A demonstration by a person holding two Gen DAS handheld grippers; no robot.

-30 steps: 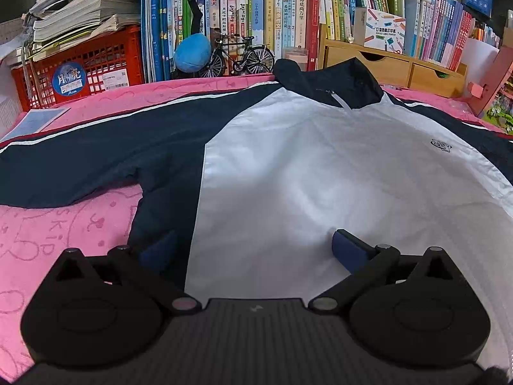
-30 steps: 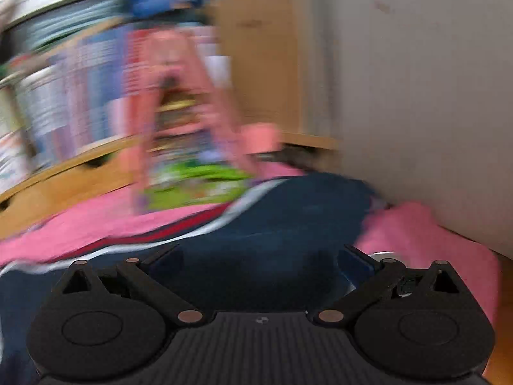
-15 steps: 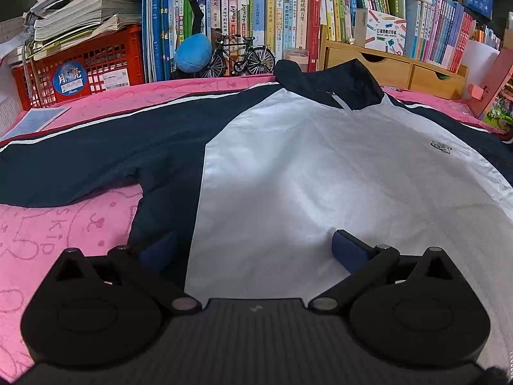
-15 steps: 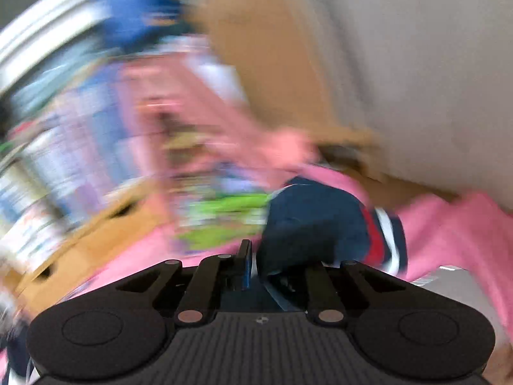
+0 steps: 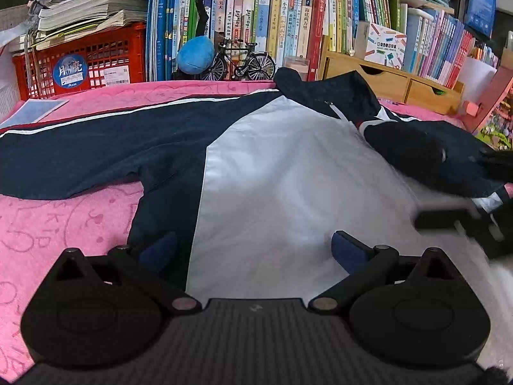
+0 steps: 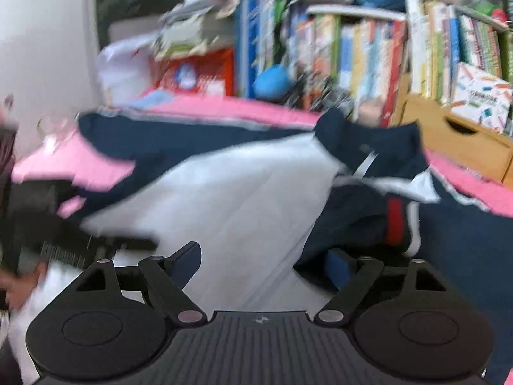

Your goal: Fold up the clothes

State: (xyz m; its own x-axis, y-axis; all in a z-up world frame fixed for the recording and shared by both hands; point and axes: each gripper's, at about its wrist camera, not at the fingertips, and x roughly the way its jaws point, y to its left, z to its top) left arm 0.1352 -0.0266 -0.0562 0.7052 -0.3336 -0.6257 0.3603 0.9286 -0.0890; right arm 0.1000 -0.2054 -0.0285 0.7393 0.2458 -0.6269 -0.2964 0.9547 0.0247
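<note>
The jacket [image 5: 272, 173] lies face-up on the pink blanket [image 5: 48, 224], collar toward the bookshelf [image 5: 256, 25]. One sleeve [image 5: 426, 157] is already folded across the white chest, cuff w/ red stripe on top (right-wrist view is blurred, so exact lay is unclear). The other sleeve [image 5: 80, 154] is spread out flat, not yet folded. Left claw [image 5: 253, 250] is wide open over the hem, holding nothing. Right claw [image 6: 263, 263] is also spread open and empty, beside the folded cuff. Roughly 1/4 done, I'd judge: second sleeve & body folds remain.
</note>
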